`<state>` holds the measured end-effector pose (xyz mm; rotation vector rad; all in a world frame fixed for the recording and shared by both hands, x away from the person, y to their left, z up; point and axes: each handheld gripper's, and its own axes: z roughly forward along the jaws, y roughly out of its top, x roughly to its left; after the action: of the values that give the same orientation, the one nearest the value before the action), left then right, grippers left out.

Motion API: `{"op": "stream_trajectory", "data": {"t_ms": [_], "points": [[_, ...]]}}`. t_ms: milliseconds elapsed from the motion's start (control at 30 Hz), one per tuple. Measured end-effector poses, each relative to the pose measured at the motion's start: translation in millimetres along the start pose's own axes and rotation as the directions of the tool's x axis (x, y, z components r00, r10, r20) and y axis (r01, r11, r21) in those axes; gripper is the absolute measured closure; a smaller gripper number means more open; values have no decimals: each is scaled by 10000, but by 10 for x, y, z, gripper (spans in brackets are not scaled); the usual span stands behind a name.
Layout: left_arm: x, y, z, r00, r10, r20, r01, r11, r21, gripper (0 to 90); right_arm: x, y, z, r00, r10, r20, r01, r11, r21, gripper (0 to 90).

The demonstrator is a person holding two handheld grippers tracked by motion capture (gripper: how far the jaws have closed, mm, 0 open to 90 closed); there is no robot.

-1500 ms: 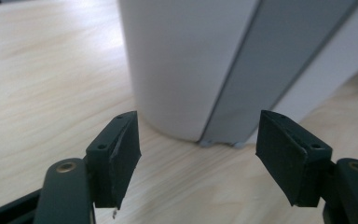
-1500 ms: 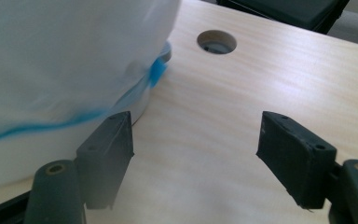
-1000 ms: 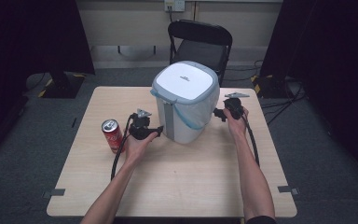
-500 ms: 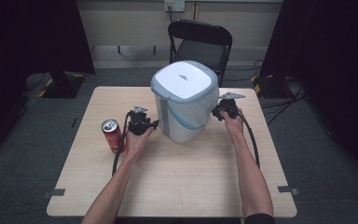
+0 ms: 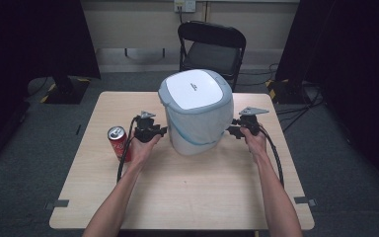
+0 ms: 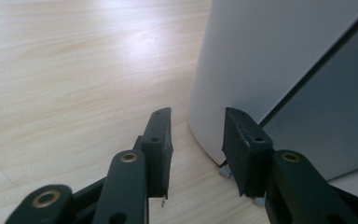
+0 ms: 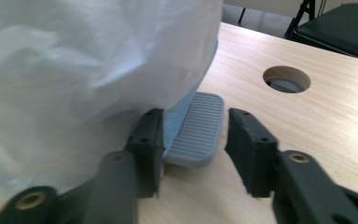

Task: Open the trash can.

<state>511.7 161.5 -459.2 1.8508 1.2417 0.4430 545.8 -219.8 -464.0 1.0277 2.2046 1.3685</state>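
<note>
My way past the pedal bin [image 5: 197,113]: bare table [image 5: 187,197] nearside, soda can [image 5: 118,141] crowding its left.

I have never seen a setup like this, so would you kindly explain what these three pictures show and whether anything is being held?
A person at a wooden table holds a hand-operated gripper in each hand; there is no robot arm. The high view looks down from above. The other two come from cameras riding on each gripper, looking along its black fingers. On the table stand a white pedal bin lined with a white bag, and a red drink can. The left gripper sits at the bin's base, its fingers having just been closing, nothing clamped. The right gripper straddles the grey foot pedal, fingers just reopened and not pressing it.
</note>
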Motion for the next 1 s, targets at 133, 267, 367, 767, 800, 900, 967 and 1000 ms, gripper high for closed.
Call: {"op": "stream_trajectory", "data": {"t_ms": [133,267,367,767,800,900,967,1000], "points": [[9,-20,15,9993,-307,233,308,9995,-53,665,36,27,42,9996,-59,264,62,9999,-109,641],[-6,-33,17,9994,-70,352,67,9999,79,702,91,16,9,9994,-242,243,244,9997,-70,708],[-15,-47,22,9988,62,484,-72,9997,215,717,178,-42,-125,9987,-501,-7,501,9987,54,710],[-127,-99,-174,9980,387,500,-412,9979,491,633,550,-112,-589,9940,-991,-453,1015,9934,541,459],[-130,-127,-207,9977,244,629,-271,9987,424,592,522,-117,-614,9952,-949,-222,961,9935,617,455],[-166,-213,-275,9965,529,641,-562,9971,511,579,442,-166,-640,9972,-754,-2,752,9939,805,437],[-168,-312,-330,9934,526,1020,-560,9980,303,562,331,-244,-592,9975,-457,548,387,9916,1231,407],[-172,-340,-331,9925,517,1112,-546,9982,233,558,308,-261,-559,9963,-449,729,350,9908,1310,397]]}}
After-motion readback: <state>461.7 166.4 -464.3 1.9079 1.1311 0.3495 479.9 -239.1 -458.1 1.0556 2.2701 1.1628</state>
